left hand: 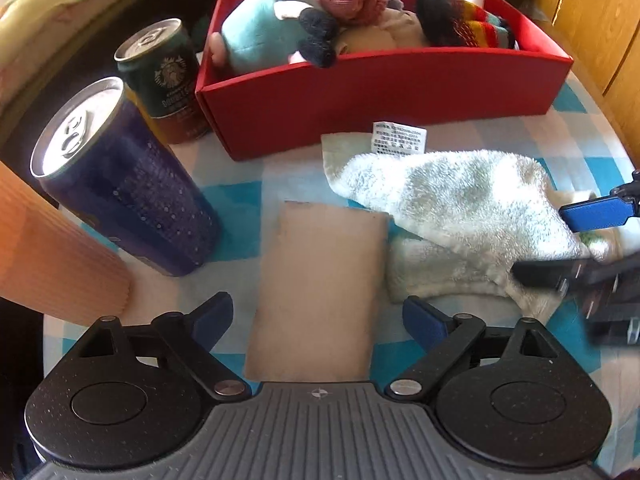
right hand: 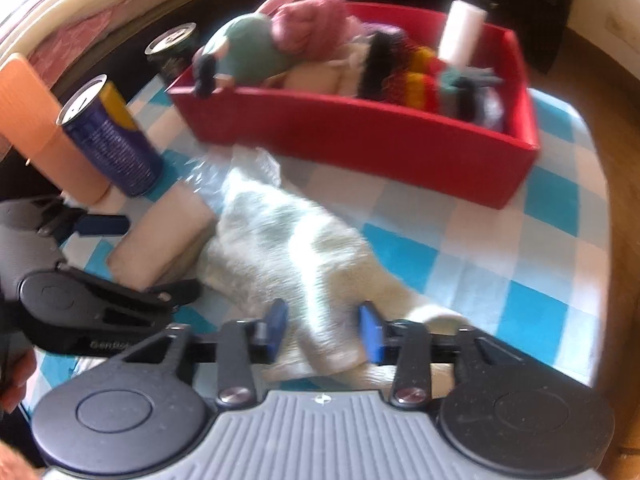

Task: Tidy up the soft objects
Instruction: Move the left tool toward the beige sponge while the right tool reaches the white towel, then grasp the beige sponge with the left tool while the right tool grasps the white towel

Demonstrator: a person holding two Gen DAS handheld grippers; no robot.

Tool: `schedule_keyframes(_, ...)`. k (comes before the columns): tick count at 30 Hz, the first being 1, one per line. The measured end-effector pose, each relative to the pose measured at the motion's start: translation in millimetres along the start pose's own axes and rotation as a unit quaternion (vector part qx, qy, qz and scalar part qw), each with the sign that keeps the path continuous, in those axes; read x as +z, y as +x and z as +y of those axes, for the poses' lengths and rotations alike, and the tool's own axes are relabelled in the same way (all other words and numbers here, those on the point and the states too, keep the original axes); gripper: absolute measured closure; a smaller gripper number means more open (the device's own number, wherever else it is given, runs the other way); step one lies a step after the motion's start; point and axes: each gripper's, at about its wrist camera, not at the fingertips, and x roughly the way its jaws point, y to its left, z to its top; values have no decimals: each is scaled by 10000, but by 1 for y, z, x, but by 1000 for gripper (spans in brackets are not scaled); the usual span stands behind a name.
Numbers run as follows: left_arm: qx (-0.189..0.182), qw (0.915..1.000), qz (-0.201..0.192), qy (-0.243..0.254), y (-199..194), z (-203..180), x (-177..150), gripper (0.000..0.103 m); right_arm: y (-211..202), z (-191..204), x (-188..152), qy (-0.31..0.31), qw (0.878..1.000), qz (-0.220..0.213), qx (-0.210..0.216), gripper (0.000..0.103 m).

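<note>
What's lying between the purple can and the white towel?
A flat tan cardboard piece lies on the checked cloth between the purple can and the white towel; the left wrist view shows it best.

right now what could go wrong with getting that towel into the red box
1. The right tool straddles only one end of the white towel; the rest may drag and could snag the tan card that its edge overlaps.
2. The red box is already piled with soft toys, so the towel might hang over the rim.
3. A trailing end could tip the purple can nearby.
</note>
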Motion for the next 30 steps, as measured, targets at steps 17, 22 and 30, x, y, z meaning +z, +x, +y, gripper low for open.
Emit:
schedule_keyframes(17,-253,9997,44,1,-10,0,-6,44,8,-4,0,128,9995,53,-277,94)
schedule_keyframes(22,-274,9996,29,69,-13,-7,-4,44,-8,-7,-2,219,9994,-49,-280,101)
schedule_keyframes(30,-369,9987,-355,-58,-34,-1,15,44,-45,-9,0,496,9970,-582,-124,103)
